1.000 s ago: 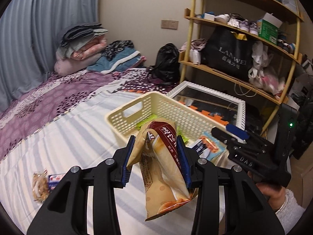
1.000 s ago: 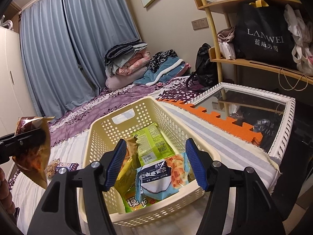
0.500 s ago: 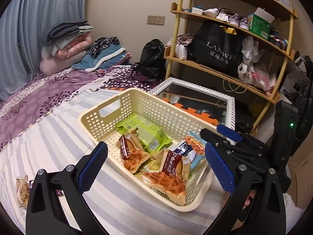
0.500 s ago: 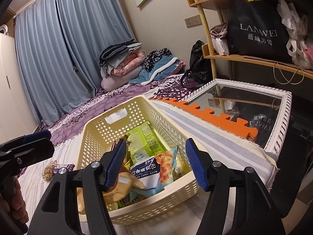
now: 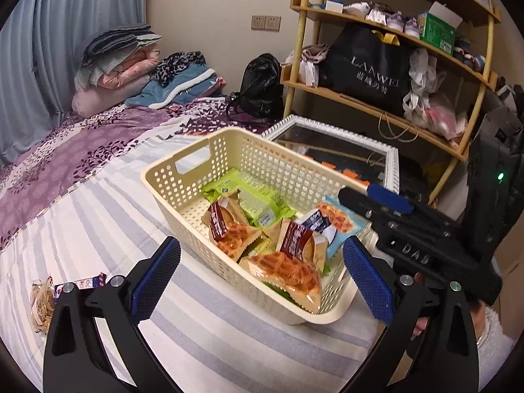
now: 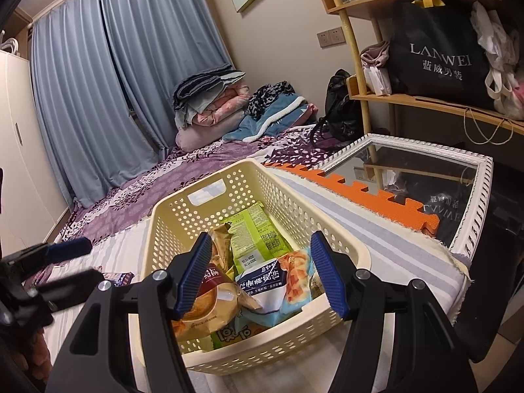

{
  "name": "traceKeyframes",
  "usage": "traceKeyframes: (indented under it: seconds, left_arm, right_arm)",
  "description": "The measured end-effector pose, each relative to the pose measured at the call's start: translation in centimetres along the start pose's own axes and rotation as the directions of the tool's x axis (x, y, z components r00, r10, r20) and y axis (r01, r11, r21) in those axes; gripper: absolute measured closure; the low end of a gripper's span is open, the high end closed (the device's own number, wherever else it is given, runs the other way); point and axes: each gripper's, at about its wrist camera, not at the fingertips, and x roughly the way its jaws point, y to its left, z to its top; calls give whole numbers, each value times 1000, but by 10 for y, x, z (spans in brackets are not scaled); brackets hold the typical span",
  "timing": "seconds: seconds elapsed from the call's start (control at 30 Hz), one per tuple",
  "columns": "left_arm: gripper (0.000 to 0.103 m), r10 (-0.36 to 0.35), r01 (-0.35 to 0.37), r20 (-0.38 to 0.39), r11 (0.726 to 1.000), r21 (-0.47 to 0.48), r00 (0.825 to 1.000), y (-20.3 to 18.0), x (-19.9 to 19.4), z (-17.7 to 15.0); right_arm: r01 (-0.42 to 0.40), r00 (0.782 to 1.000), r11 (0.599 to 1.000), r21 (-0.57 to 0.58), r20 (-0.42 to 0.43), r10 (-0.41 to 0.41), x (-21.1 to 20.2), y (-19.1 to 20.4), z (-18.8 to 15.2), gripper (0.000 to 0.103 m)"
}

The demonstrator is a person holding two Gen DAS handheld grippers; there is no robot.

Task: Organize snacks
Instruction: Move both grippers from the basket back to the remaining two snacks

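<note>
Snacks are gathered in one cream perforated basket [image 5: 229,150], which is set on the striped bed cover [image 5: 98,216] near the bed's right edge, beside a white-framed mirror [image 5: 393,160]. In the basket, two waffle packets are counted, one [image 5: 229,229] at the middle and one [image 5: 285,271] against the near rim, along with two green packets [image 5: 258,199] toward the far end and one blue-and-white packet [image 5: 330,226] at the right wall. Two more small snacks [image 5: 49,291] are left on the cover near its left edge, well apart from the basket.

The left gripper [image 5: 258,281] is seen with its jaws spread wide and nothing between them. The right gripper [image 6: 258,275] is held partly open over the basket's near end, with nothing gripped.
</note>
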Motion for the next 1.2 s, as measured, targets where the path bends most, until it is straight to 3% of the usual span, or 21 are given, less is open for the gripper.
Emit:
traceKeyframes:
  seconds: [0.33, 0.63, 0.9, 1.2]
  left_arm:
    - [2, 92, -92, -100, 996, 2, 991, 11, 42, -16]
    - [2, 126, -129, -125, 991, -20, 984, 24, 58, -16]
    - [2, 96, -102, -81, 992, -74, 992, 33, 36, -19]
    - [2, 123, -127, -32, 981, -147, 992, 60, -2, -23]
  right_arm:
    - [6, 1000, 1000, 2, 13, -6, -7, -3, 2, 40]
    - [2, 1000, 1000, -4, 5, -2, -4, 0, 2, 40]
    - [-19, 1000, 1000, -21, 6, 19, -5, 10, 3, 40]
    - [-80, 997, 994, -78, 1, 80, -11, 42, 3, 37]
